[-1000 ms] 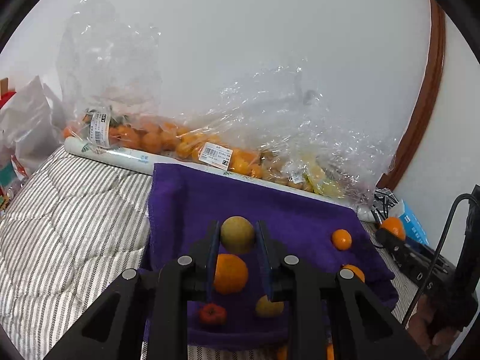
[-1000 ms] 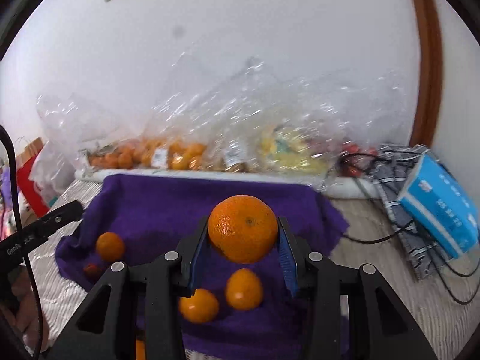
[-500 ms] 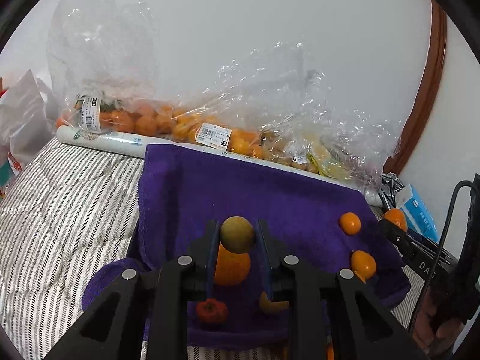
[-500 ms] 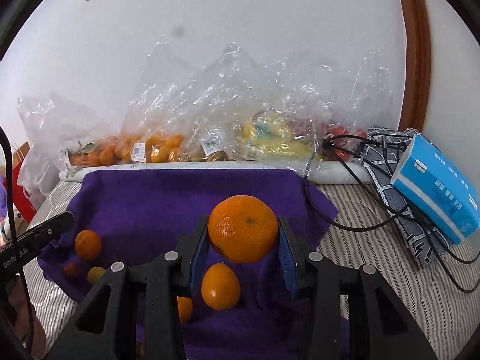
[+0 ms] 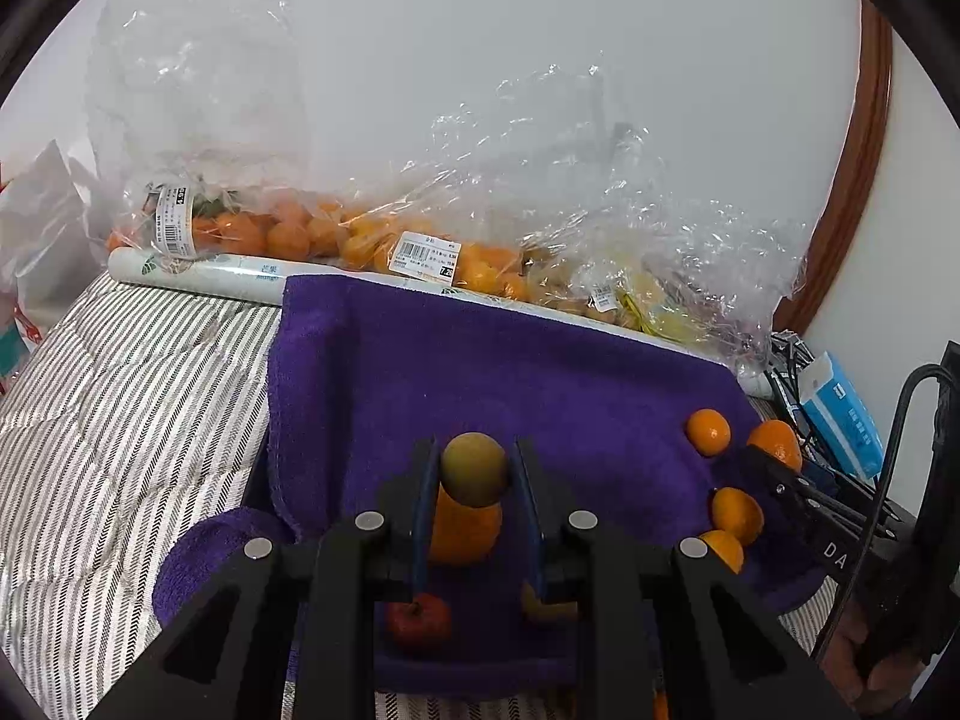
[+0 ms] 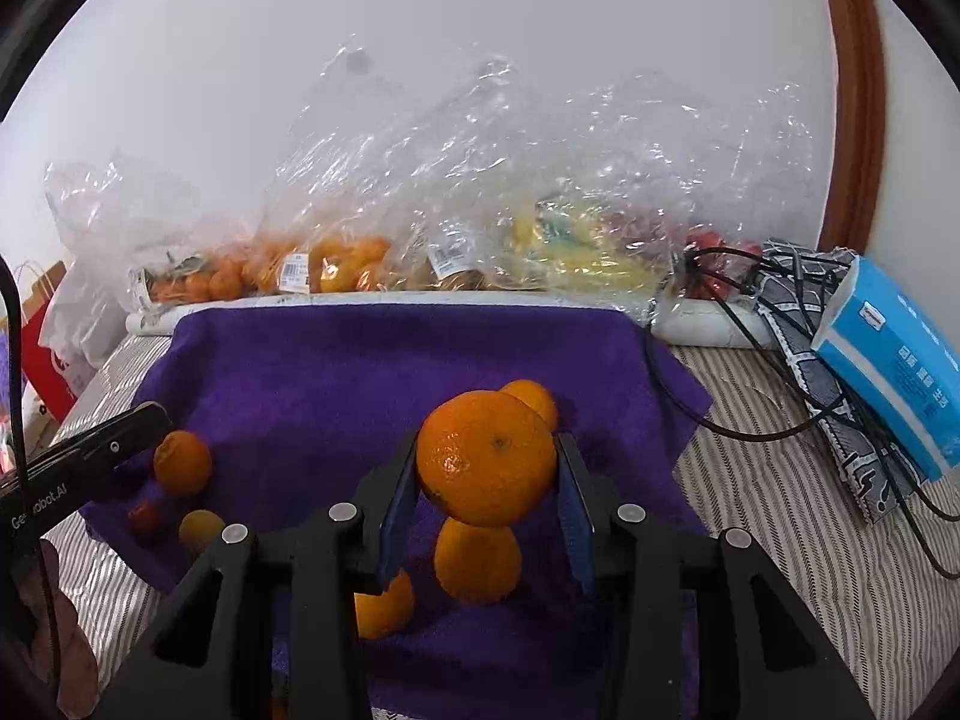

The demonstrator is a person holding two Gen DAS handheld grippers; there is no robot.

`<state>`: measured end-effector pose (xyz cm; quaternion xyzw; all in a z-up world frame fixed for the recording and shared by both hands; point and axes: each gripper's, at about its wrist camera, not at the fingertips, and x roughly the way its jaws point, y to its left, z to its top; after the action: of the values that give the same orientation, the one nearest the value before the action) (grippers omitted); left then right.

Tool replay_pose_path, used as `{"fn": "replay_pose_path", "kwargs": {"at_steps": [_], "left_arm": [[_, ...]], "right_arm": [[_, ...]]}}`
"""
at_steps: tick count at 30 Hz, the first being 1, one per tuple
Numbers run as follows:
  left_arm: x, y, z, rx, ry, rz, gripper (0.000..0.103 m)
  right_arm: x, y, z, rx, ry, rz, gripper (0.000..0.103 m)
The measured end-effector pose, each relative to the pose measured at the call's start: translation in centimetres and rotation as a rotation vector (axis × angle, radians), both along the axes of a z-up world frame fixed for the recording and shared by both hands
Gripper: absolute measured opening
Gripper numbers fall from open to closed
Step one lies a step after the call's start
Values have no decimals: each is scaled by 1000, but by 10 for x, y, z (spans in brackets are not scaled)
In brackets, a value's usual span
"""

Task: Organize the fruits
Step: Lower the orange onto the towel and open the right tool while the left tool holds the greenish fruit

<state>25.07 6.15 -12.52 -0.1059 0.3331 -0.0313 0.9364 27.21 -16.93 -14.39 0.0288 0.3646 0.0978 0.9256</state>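
Note:
My left gripper (image 5: 474, 468) is shut on a small yellow-green fruit (image 5: 474, 469), held above the purple towel (image 5: 510, 378). Below it on the towel lie an orange (image 5: 465, 531), a small red fruit (image 5: 418, 621) and a yellow fruit (image 5: 543, 606), partly hidden by a finger. My right gripper (image 6: 487, 463) is shut on a large orange (image 6: 486, 456) above the towel (image 6: 360, 378). Under and behind it lie three oranges (image 6: 477, 558), (image 6: 384, 603), (image 6: 531, 399). The left gripper's tip (image 6: 108, 450) shows at the left, next to another orange (image 6: 182, 461).
Clear plastic bags of oranges and yellow fruit (image 5: 420, 252) line the wall behind the towel. A blue tissue pack (image 6: 894, 360), black cables (image 6: 750, 420) and a patterned cloth lie on the striped bedding (image 5: 120, 408) at the right. Paper bags stand at the far left.
Both grippers have moved forward and lower over the towel with their fruit still held. The loose oranges now sit closer under and around the right gripper.

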Motion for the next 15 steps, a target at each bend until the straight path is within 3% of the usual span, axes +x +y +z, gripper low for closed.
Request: {"fn": "replay_pose_path", "kwargs": {"at_steps": [15], "left_arm": [[4,3,-6,-10,26,-8,23]], "right_arm": [[3,7,-9,-29,31,18,43]]}}
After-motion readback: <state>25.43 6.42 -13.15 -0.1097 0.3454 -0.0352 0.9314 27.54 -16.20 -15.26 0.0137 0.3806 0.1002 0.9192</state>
